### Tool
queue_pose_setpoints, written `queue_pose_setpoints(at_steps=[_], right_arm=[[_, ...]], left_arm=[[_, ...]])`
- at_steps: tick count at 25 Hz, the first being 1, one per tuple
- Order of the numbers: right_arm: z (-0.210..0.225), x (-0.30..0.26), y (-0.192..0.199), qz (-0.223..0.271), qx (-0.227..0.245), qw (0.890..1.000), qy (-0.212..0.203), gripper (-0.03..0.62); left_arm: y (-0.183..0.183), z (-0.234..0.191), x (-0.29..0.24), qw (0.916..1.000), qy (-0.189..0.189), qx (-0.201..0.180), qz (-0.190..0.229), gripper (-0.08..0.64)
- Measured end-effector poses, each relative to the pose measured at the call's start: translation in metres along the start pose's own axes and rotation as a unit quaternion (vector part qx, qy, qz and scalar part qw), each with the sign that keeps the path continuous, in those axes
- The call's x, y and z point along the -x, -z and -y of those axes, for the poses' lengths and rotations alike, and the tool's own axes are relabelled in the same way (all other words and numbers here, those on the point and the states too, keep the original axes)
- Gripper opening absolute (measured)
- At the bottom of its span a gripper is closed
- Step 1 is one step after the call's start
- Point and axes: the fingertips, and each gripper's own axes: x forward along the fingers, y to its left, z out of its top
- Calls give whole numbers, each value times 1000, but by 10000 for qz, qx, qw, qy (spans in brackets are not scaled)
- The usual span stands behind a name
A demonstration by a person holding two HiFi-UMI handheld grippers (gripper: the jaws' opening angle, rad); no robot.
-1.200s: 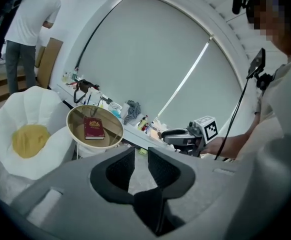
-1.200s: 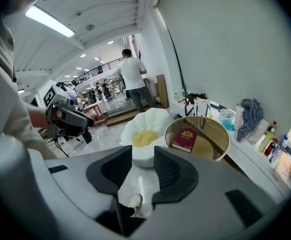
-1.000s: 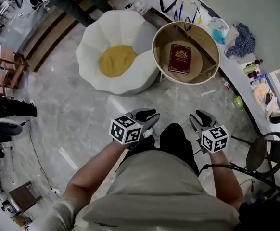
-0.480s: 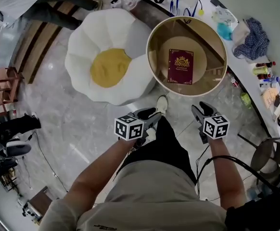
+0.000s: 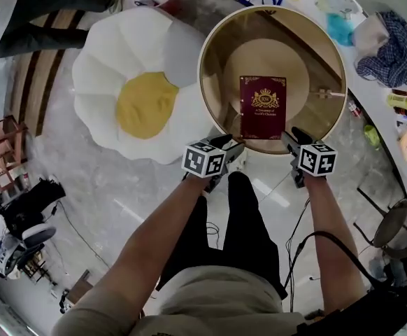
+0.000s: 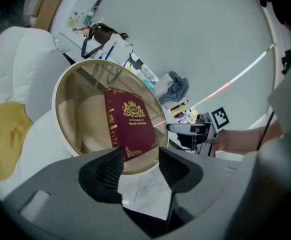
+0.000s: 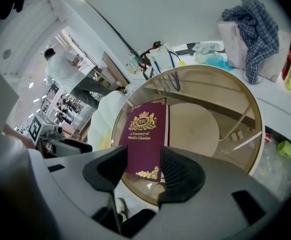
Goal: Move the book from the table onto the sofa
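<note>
While the dark red book [image 5: 263, 107] lies closed and flat on the round glass table [image 5: 203, 82], gold-printed cover up, both grippers hang over the table's near rim, apart from the book. The left gripper [image 5: 226, 148] and the right gripper [image 5: 294, 137] flank the book's near end, each with its jaws opening wide and nothing between the pads. Just left of the table sits the white flower-shaped sofa [image 5: 98, 82] with a yellow centre, and a checked cloth [image 5: 392, 47] lies on the counter to the right.
</note>
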Motion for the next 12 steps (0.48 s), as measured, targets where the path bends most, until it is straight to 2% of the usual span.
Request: queue_pose_setpoints(at_steps=[3,7,12], right_arm=[[22,-28,-1,6,-327,9995,-40,201],[34,-58,-14,191,-706,9963,-444,201],[34,-75,-5,-48,-871,9944,-590,197]], left_arm=[[-10,-28,-31,9997,45,232,-21,213],[-33,-57,-66,9987,182,466,90,216],[-22,-66,-91,9964,390,751,21,216]])
